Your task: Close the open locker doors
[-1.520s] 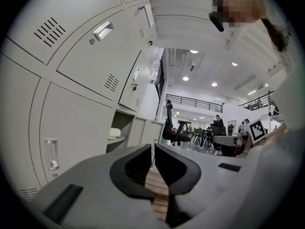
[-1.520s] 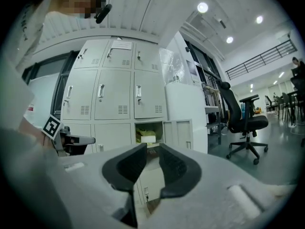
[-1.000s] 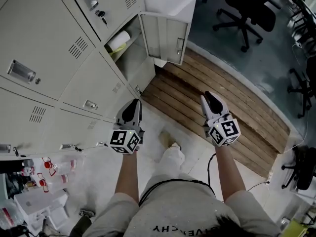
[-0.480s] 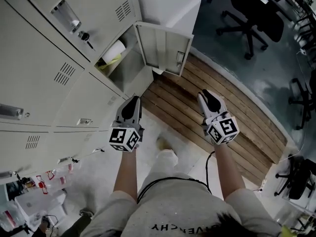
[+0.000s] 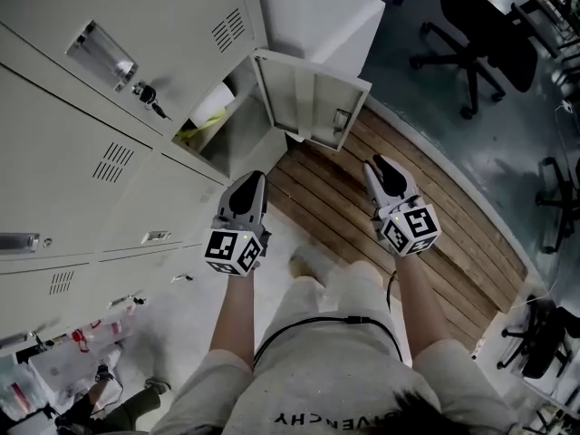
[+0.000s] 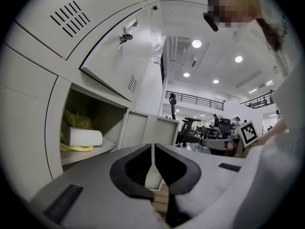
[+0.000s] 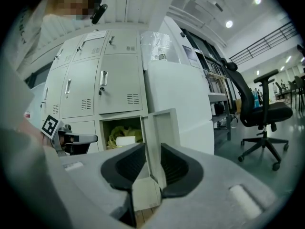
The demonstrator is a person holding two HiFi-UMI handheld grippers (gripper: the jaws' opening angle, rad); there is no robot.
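Locker bank (image 5: 72, 143) at left, doors shut, key (image 5: 152, 105) in one lock. Open compartment at bank's right end holds white paper roll (image 5: 215, 107) on yellow bag (image 5: 188, 134). Left claw (image 5: 249, 181) in front of compartment, apart from it, jaws together, nothing in them. Open locker door (image 5: 313, 102) swung out wide, hinged at compartment's right edge, untouched. Right claw (image 5: 379, 164) aimed at door, jaws slightly apart, just been opening, nothing between them. Wooden plank floor (image 5: 435, 207) under right claw. Office chair (image 5: 485, 34) far right.
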